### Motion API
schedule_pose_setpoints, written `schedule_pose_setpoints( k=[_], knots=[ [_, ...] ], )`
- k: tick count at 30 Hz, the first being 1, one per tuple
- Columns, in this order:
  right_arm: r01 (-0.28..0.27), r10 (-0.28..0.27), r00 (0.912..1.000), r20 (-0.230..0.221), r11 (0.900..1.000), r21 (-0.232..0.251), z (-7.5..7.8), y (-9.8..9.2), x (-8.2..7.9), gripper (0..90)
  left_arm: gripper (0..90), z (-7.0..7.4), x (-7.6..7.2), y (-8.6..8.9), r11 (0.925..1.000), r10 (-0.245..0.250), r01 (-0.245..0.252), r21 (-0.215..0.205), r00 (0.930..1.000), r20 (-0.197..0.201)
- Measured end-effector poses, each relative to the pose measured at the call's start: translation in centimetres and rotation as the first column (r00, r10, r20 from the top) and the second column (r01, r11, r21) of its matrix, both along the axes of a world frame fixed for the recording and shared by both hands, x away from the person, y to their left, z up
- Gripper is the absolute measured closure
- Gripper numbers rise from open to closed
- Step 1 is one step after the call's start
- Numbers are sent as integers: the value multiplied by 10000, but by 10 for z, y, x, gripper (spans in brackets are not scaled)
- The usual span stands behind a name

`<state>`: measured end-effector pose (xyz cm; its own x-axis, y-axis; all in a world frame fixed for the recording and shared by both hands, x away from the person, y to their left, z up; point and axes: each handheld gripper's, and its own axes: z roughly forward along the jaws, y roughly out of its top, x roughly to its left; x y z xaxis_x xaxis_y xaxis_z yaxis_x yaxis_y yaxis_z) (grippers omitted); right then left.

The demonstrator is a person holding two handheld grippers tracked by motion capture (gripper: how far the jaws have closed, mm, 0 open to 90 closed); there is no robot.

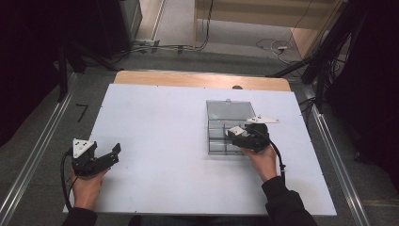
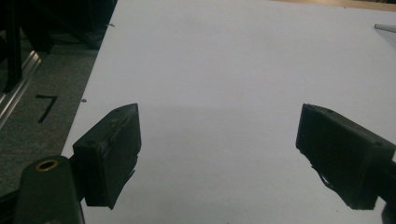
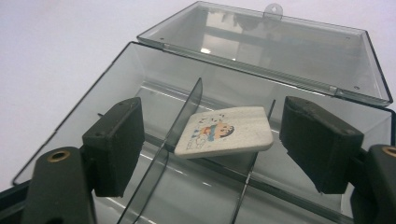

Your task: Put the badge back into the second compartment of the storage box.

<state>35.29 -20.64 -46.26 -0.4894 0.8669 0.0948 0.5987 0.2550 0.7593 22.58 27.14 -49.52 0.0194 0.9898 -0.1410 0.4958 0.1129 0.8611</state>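
A clear plastic box point(image 3: 109, 86) with inner dividers stands on the white table, its lid point(image 3: 280, 42) swung back and open. A white eraser point(image 3: 224, 133) printed with a cartoon figure lies tilted across the dividers inside. My right gripper point(image 3: 212, 140) is open, one jaw on either side of the eraser and neither touching it. From above, the right gripper point(image 1: 237, 136) hovers over the near right part of the box point(image 1: 221, 113), with the eraser point(image 1: 236, 130) at its tips. My left gripper point(image 1: 113, 154) is open and empty near the table's front left; its own view has the left gripper point(image 2: 219, 140) over bare table.
The white table point(image 1: 164, 122) sits on a wooden top whose far edge point(image 1: 188, 79) shows. A metal rail point(image 1: 37, 150) runs along the left and another along the right point(image 1: 336, 160). Cables and dark stands lie on the floor behind. A "7" mark point(image 2: 45, 106) is on the floor at left.
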Motion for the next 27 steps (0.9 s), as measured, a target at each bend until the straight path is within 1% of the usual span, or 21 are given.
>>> schedule_pose_setpoints(
  k=[4,6,11,22,27],
  knots=[
    [-99,99,10000,-7,9999,81,4,-3,-3,193,147,0,0,0,10000,2,-2,4,10000,-5],
    [-230,230,9997,5,9997,99,6,-5,-8,187,147,0,-1,0,10000,13,-13,-8,10000,-5],
    [-381,380,9993,48,9992,114,7,-9,-15,184,146,1,-1,1,10000,14,-14,-28,10000,1],
    [-277,276,9996,66,9993,256,9,-15,-17,184,147,1,-1,1,10000,11,-11,-48,10000,-5],
    [-300,296,9995,145,9991,297,11,-18,-20,184,147,1,-1,1,10000,11,-11,-46,10000,-2]
  ],
)
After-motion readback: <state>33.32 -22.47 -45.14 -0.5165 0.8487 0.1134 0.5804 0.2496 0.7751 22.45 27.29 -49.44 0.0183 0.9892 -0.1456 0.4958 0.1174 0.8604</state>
